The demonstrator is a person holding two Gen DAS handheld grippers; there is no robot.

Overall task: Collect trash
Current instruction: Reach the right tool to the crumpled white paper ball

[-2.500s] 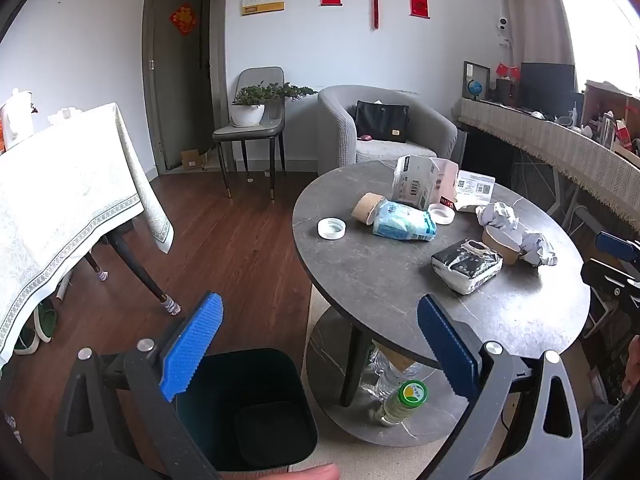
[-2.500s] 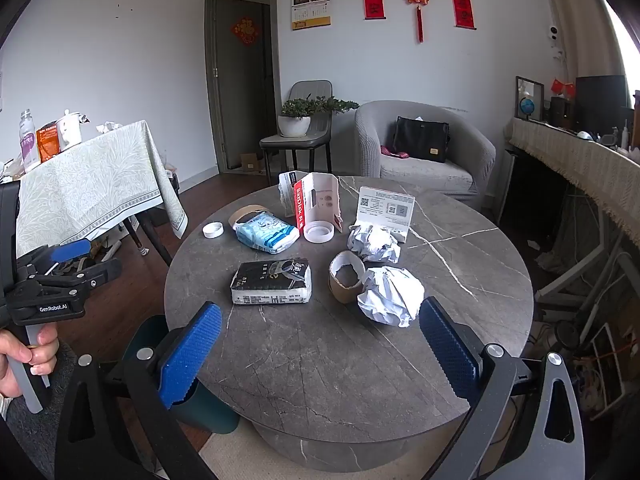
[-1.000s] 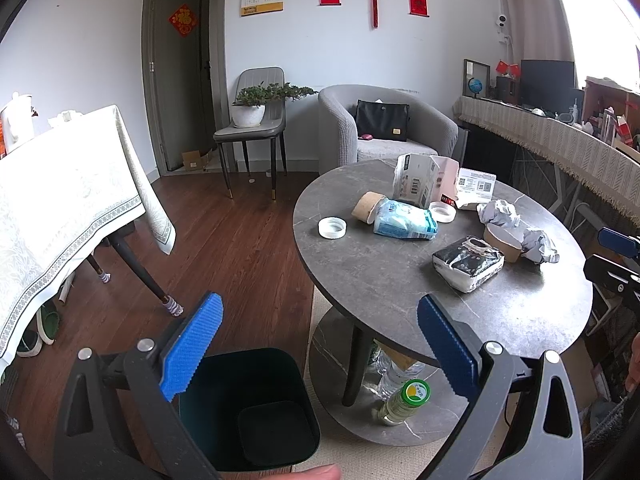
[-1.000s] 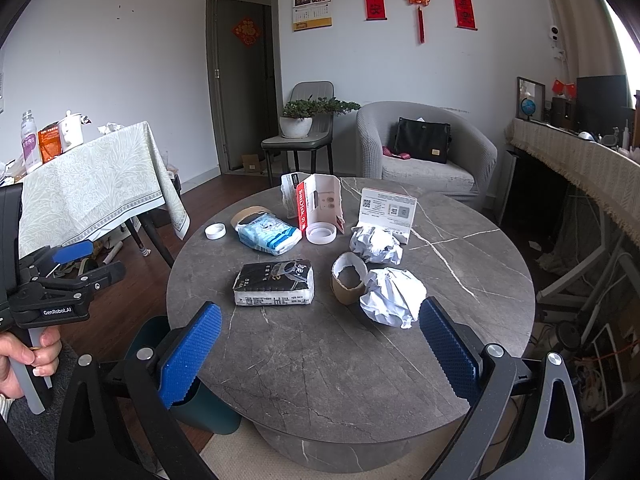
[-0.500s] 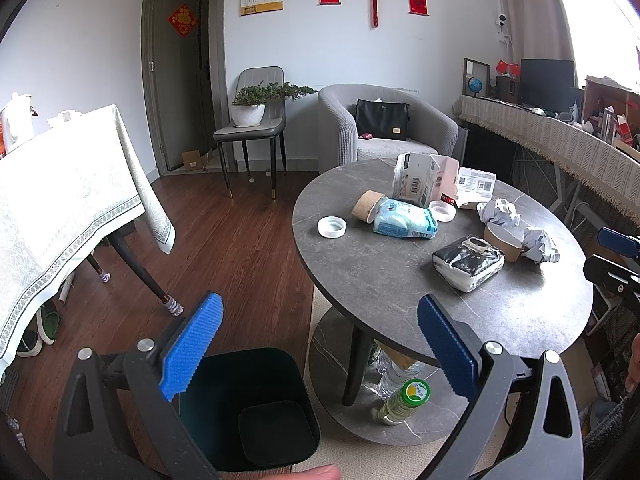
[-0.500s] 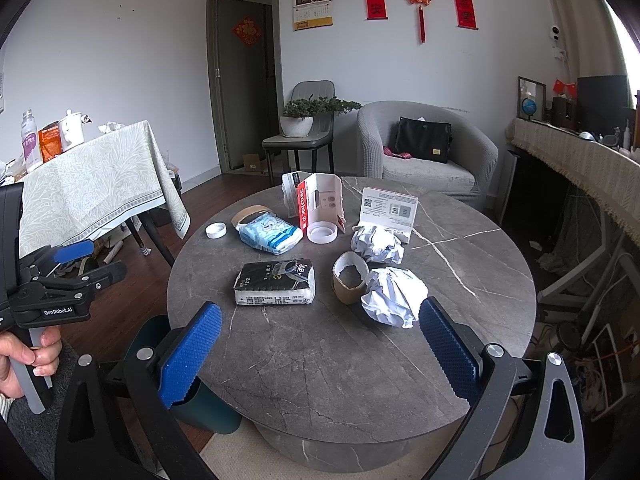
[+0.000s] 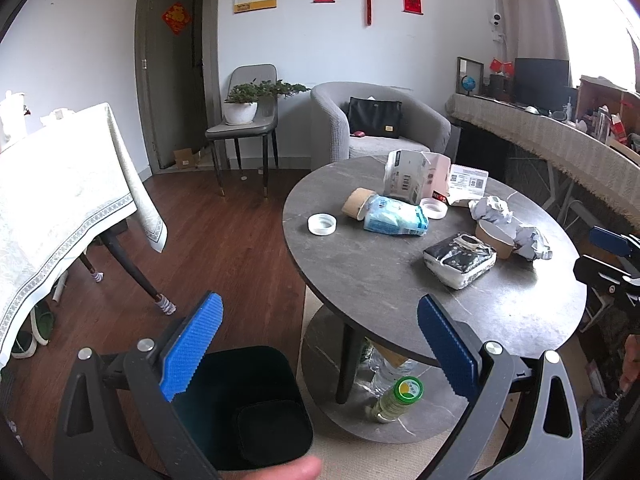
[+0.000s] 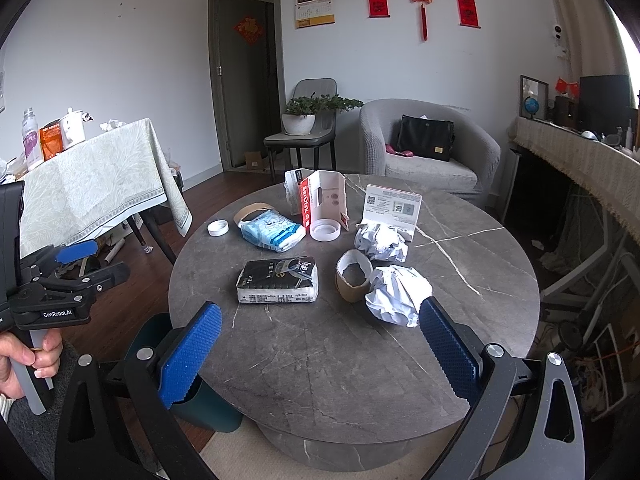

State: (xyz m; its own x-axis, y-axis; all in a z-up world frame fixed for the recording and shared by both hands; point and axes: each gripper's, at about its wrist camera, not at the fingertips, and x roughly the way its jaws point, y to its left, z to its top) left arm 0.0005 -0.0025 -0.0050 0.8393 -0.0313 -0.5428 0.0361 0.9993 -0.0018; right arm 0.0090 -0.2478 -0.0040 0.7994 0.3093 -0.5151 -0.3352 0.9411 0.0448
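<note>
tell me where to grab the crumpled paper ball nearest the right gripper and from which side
Take the near crumpled paper ball across its middle, coming in low from the near table edge with the right hand-held gripper, which is open and almost in line with it. The ball is soft and roughly round, so any pair of opposite sides should do. Its left side sits close to the cardboard roll, so slip that finger in carefully.

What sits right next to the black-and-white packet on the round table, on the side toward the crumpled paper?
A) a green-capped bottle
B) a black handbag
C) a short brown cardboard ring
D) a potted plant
C: the short brown cardboard ring stands between the black-and-white packet and the nearer crumpled paper ball on the round table.
</note>
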